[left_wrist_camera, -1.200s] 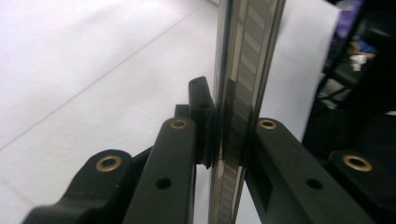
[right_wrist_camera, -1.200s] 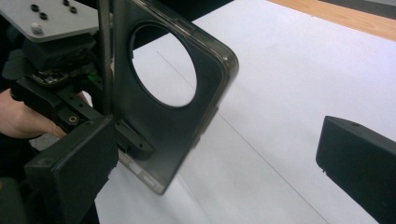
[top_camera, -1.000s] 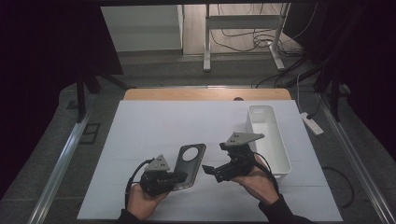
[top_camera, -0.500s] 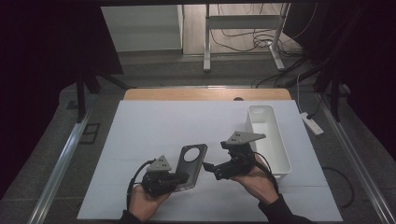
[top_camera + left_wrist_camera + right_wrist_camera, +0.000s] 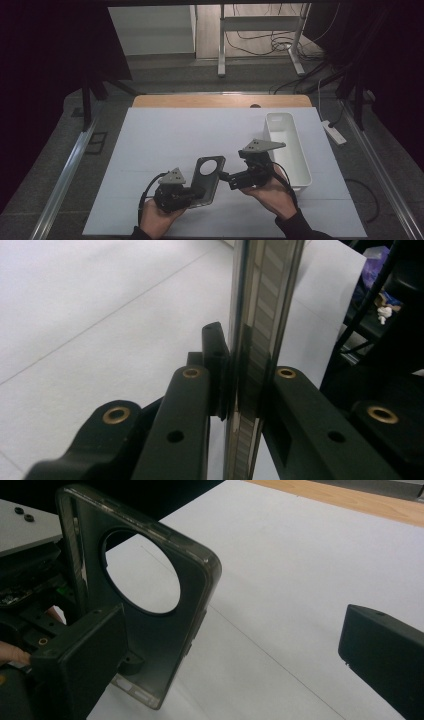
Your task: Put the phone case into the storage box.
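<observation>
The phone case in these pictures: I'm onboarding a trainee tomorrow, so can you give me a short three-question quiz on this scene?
1. True or false: the left gripper is shut on the phone case.
2. Multiple choice: how do the right gripper jaws stand? A) clamped on the case, B) wide apart, with the case's edge by one pad, C) inside the white bin.
3. Short answer: what feature is cut through the upper part of the case?

Key
1. True: in the left gripper view both jaws press the case edge-on.
2. B; the jaws have just been closing a little, not yet gripping.
3. A large round hole.
</observation>
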Available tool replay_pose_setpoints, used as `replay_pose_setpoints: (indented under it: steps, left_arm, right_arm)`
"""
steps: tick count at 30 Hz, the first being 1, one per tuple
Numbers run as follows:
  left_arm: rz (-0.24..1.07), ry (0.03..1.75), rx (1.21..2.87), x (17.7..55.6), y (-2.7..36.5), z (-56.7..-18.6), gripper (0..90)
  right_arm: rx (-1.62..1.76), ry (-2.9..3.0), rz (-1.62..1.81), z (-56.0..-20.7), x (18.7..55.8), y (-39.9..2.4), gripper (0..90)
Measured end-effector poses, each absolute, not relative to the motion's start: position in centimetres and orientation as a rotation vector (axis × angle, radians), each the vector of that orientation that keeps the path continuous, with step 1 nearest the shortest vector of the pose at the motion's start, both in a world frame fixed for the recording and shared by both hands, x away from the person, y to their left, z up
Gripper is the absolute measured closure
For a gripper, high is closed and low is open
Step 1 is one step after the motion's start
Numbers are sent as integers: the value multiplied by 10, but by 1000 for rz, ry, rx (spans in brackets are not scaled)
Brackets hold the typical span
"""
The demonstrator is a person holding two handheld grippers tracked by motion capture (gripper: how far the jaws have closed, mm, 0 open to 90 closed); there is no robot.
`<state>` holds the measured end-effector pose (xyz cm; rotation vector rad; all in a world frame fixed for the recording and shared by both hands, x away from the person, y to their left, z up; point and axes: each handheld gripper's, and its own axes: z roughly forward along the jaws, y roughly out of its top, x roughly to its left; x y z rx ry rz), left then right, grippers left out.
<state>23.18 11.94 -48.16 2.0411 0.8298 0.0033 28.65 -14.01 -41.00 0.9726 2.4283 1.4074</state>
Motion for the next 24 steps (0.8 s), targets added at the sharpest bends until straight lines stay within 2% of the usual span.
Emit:
replay_pose_setpoints:
  steps: [2, 3, 5, 6, 12, 24]
  left_arm:
    - [-8, 823, 2040, 231, 118, -482, 846]
    - [-17, 818, 2036, 231, 118, -482, 846]
    - [-22, 821, 2027, 231, 118, -482, 846]
    - [-22, 821, 2027, 231, 118, -482, 846]
    - [-23, 823, 2021, 231, 118, -481, 846]
    - [-40, 802, 2012, 231, 116, -482, 847]
  right_arm:
    - [969, 2421, 1415, -409, 286, -141, 86]
    - [953, 2416, 1437, -408, 286, -143, 173]
    - [941, 2421, 1457, -406, 285, -144, 255]
    - [941, 2421, 1457, -406, 285, -144, 255]
    - [914, 2413, 1504, -404, 283, -147, 490]
    - [893, 2400, 1556, -402, 281, -149, 725]
